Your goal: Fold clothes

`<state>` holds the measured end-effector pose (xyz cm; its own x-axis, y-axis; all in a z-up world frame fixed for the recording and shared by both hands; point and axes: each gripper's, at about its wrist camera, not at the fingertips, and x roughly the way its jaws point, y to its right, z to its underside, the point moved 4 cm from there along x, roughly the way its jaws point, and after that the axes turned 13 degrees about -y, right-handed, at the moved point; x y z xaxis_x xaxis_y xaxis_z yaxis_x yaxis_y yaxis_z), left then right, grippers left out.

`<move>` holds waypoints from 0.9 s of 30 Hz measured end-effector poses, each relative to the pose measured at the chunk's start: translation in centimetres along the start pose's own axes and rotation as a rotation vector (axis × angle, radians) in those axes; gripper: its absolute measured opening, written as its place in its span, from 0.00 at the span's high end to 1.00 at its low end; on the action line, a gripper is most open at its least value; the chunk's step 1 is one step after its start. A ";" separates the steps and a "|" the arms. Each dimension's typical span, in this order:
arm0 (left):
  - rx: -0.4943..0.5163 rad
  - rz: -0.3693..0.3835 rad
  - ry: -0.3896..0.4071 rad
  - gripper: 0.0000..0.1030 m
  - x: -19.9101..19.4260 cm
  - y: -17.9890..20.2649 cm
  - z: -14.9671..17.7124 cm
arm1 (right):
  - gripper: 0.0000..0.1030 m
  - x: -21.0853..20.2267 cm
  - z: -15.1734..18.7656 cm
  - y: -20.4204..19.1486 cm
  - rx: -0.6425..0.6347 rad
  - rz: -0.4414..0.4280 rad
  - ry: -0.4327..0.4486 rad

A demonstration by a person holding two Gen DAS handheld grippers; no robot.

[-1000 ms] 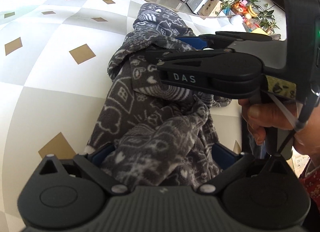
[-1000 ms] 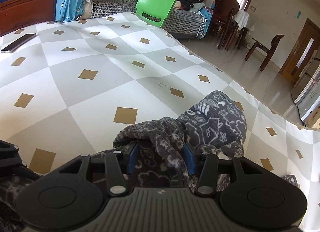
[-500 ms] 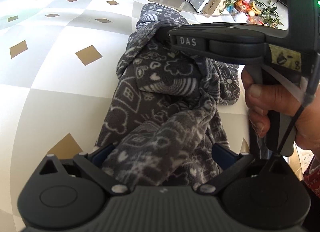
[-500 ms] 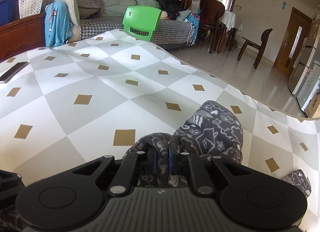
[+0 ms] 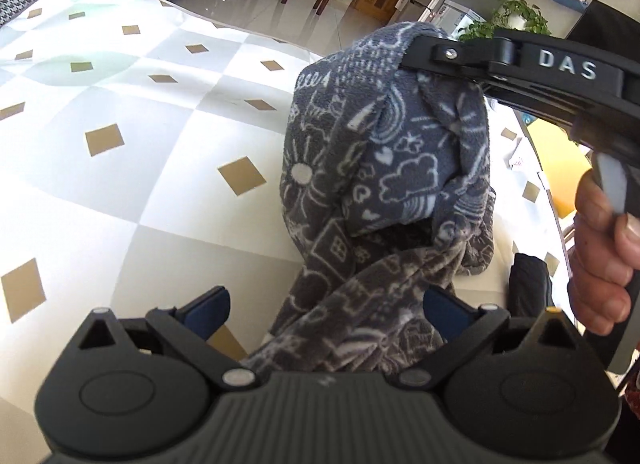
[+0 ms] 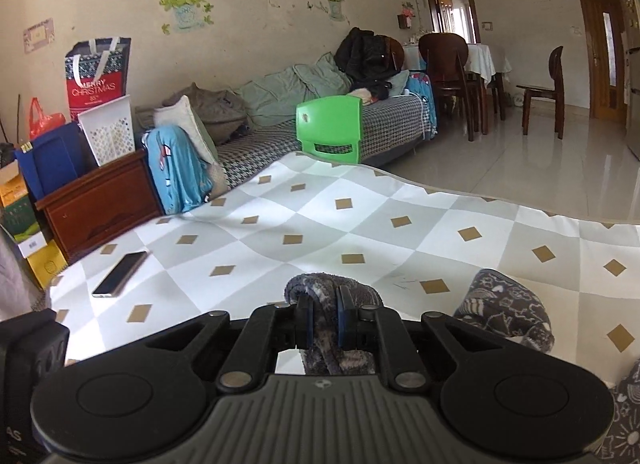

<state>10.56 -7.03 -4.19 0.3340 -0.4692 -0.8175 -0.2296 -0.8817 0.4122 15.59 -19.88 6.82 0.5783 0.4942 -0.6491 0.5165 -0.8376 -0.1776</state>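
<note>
Over the checked sheet point(image 5: 120, 192), bare to our left, our right gripper point(image 6: 322, 322) clamps the grey garment point(image 5: 384, 168); our left gripper point(image 5: 326, 314) gapes around it.

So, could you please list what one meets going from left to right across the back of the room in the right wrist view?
Christmas bag → white basket → blue garment → green chair → black jacket → table with a white cloth → wooden door.

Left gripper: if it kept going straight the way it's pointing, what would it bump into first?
Probably the grey patterned garment. It already lies between the open left gripper, hanging from the right gripper just ahead. Depth is hard to judge.
</note>
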 end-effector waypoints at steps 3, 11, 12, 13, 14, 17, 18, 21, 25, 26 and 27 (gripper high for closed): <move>-0.016 -0.031 0.046 0.00 -1.5 -0.9 -0.2 | 0.89 -0.6 -0.6 -1.1 0.041 -0.103 0.034; -0.110 -0.166 0.168 0.00 -4.7 -4.6 -0.4 | 0.87 -1.1 -2.1 -4.6 0.099 -0.364 0.088; -0.137 -0.193 0.187 0.00 -5.3 -5.2 -0.5 | 0.87 -1.0 -2.2 -5.2 0.096 -0.387 0.089; -0.171 -0.221 0.205 0.00 -6.0 -6.0 -0.5 | 0.87 -0.8 -2.1 -5.8 0.086 -0.396 0.085; -0.206 -0.249 0.221 0.00 -6.6 -6.9 -0.4 | 0.86 -0.3 -2.0 -6.4 0.072 -0.400 0.076; -0.324 -0.339 0.238 0.00 -8.0 -9.9 -0.4 | 0.72 1.5 -1.3 -8.2 0.021 -0.387 0.012; -0.365 -0.374 0.241 0.00 -8.6 -11.0 -0.3 | 0.65 2.1 -1.1 -8.6 0.014 -0.377 -0.012; -0.497 -0.459 0.243 0.00 -9.9 -14.3 0.4 | 0.58 3.1 -0.6 -8.7 0.013 -0.362 -0.041; -0.641 -0.459 0.272 0.00 -11.7 -18.1 1.8 | 0.56 3.7 -0.4 -7.1 0.077 -0.305 -0.051; -0.658 -0.461 0.283 0.00 -12.1 -18.5 2.0 | 0.56 3.8 -0.4 -6.5 0.098 -0.288 -0.055; -0.665 -0.463 0.291 0.00 -12.4 -18.7 2.2 | 0.56 4.0 -0.3 -6.0 0.116 -0.269 -0.064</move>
<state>8.72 15.35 -2.63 0.5036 0.0308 -0.8634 0.5404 -0.7910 0.2870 14.98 -12.83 5.51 0.3872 0.6897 -0.6119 0.5684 -0.7011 -0.4306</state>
